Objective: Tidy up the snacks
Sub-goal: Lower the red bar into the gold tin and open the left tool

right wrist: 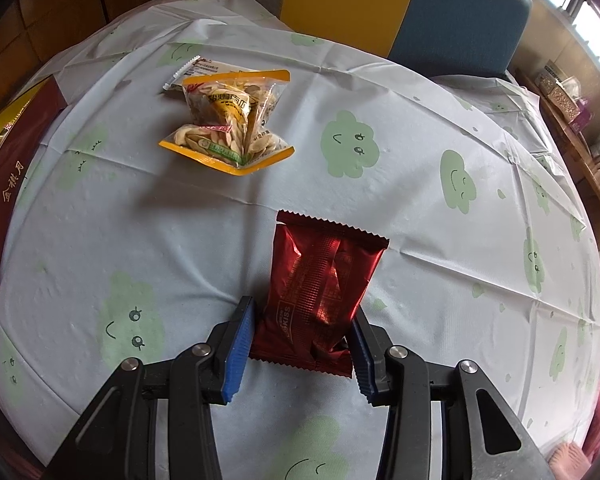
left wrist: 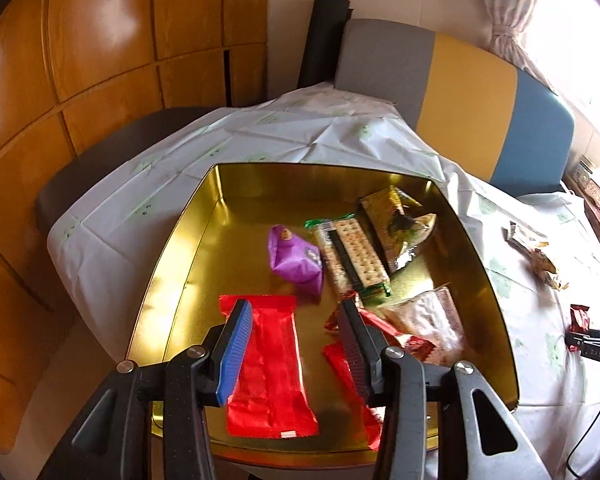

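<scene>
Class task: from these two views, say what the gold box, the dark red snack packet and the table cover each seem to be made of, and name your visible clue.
Gold box: probably metal tin; mirror-like walls reflect the snacks.
Dark red snack packet: likely metallised plastic film; glossy crinkles, zigzag-cut edge.
Table cover: seemingly thin plastic sheet; sharp fold creases, faint sheen.

The left hand-held gripper (left wrist: 296, 320) points forward and downward, with its two fingers standing apart; nothing is between the pads, so it holds nothing; one finger carries a blue ribbed pad (left wrist: 236, 344), the other looks dark from this side. The right hand-held gripper (right wrist: 302, 332) points steeply down; its jaws are narrow and both blue pads (right wrist: 238, 348) press on the sides of a dark red packet (right wrist: 320, 280); in the left wrist view only a small dark part of it shows at the right edge.
</scene>
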`<control>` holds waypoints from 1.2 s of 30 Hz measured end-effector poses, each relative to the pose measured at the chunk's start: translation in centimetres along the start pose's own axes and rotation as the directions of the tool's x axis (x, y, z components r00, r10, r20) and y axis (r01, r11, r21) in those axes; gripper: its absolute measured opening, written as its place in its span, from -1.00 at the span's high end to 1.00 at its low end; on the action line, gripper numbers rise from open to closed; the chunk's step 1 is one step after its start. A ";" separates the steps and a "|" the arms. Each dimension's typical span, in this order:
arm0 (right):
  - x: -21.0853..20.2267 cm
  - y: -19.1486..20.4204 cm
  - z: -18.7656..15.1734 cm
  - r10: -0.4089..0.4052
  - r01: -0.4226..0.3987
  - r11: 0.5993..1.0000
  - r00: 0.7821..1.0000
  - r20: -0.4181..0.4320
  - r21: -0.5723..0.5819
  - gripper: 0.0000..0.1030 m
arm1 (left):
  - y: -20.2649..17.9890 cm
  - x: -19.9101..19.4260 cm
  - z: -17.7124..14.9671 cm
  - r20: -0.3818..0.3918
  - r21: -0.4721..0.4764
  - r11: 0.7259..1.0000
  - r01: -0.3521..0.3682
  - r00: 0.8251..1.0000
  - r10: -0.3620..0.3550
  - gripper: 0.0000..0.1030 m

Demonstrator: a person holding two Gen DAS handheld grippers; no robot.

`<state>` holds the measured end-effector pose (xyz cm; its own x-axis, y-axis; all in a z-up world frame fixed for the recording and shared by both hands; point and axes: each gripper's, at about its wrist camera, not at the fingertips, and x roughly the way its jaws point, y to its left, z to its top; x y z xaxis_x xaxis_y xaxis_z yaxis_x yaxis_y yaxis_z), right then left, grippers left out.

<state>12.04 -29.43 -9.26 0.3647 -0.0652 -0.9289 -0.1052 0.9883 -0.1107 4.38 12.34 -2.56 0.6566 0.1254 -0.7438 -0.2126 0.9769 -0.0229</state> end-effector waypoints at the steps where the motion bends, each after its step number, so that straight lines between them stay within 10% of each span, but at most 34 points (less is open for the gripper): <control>1: 0.0 0.0 0.0 -0.001 0.001 1.000 1.000 0.000 0.000 0.12 | -0.2 -0.2 0.0 0.004 0.005 1.000 0.002 1.000 -0.002 0.12; 36: -4.4 4.4 0.5 0.157 -0.154 0.986 0.987 0.046 -0.069 0.13 | 0.0 -1.8 0.0 0.047 -0.001 1.000 0.028 0.999 -0.028 0.12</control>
<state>10.40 -24.72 -5.53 0.3860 0.0972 -0.9174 -0.2231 0.9747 0.0094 3.23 12.15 -1.21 0.6955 0.1064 -0.7106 -0.1950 0.9798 -0.0441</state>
